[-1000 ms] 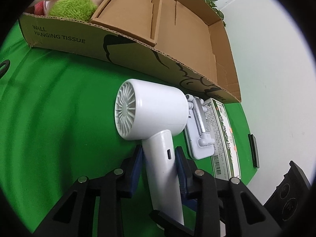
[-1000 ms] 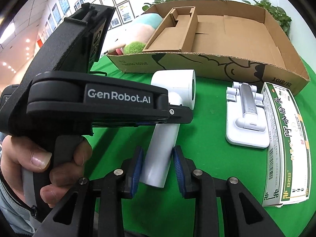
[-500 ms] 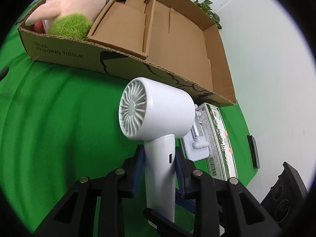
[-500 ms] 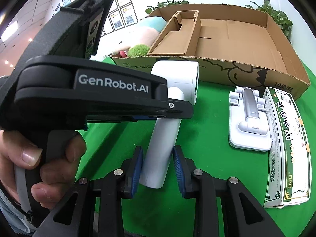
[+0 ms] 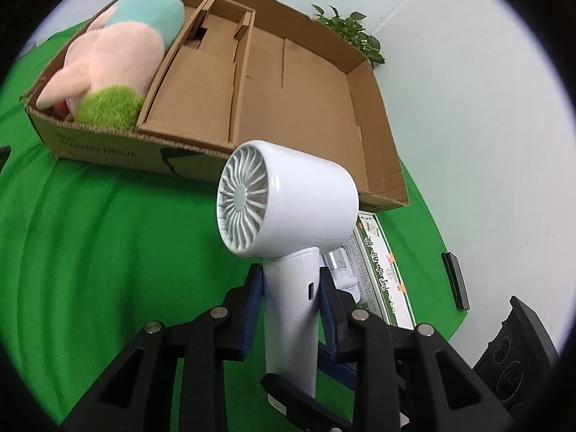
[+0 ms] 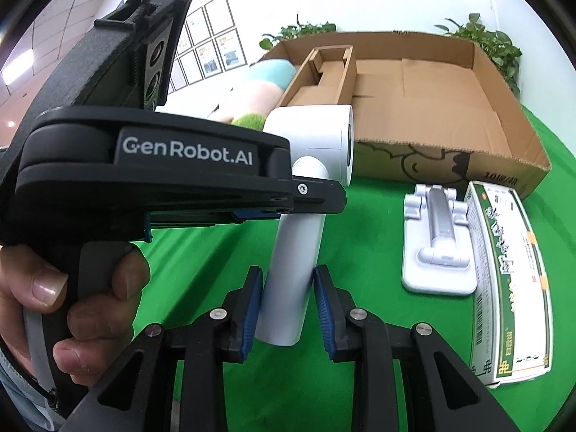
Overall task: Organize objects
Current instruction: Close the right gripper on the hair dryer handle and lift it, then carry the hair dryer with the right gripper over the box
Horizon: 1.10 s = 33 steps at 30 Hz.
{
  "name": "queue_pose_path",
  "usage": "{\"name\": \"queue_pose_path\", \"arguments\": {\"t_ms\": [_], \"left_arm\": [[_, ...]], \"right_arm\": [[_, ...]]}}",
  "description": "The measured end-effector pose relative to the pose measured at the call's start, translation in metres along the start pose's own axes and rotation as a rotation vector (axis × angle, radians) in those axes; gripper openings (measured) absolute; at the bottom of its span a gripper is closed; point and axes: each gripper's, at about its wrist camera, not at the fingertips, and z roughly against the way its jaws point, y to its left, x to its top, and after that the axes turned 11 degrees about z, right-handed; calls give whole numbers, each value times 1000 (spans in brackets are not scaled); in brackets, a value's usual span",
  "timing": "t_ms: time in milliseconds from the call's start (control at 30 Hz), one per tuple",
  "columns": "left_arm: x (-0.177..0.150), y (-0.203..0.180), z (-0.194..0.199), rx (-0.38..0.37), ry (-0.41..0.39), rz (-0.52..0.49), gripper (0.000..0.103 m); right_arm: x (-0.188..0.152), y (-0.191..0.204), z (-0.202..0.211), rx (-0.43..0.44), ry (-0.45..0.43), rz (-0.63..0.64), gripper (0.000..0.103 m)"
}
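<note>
A white hair dryer [image 5: 288, 212] is held above the green cloth, head up, in front of the cardboard box [image 5: 309, 115]. My left gripper [image 5: 291, 288] is shut on its handle just under the head. My right gripper [image 6: 288, 295] is shut on the lower end of the same handle [image 6: 288, 270]. The left gripper's black body [image 6: 162, 165] fills the left of the right wrist view. A plush toy [image 5: 118, 57] lies in the box's left compartment.
A white folding stand [image 6: 437, 244] and a green-and-white carton [image 6: 511, 288] lie on the cloth right of the dryer. The box has a cardboard insert [image 5: 201, 82]. Plants stand behind it. A black device [image 5: 455, 280] lies at the cloth's right edge.
The dryer has been lifted off the cloth and raised, its head now level with the box's front wall. Both grippers stayed shut on the handle.
</note>
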Motion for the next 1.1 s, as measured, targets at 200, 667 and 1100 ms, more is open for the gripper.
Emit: {"name": "queue_pose_path", "arguments": {"t_ms": [200, 667, 1100], "left_arm": [[6, -8, 4, -7, -17, -17, 28], [38, -41, 10, -24, -75, -103, 28], [88, -64, 7, -29, -106, -149, 28]], "right_arm": [[16, -4, -5, -14, -28, -6, 26], [50, -26, 1, -50, -122, -41, 25], [107, -58, -7, -59, -157, -71, 25]]}}
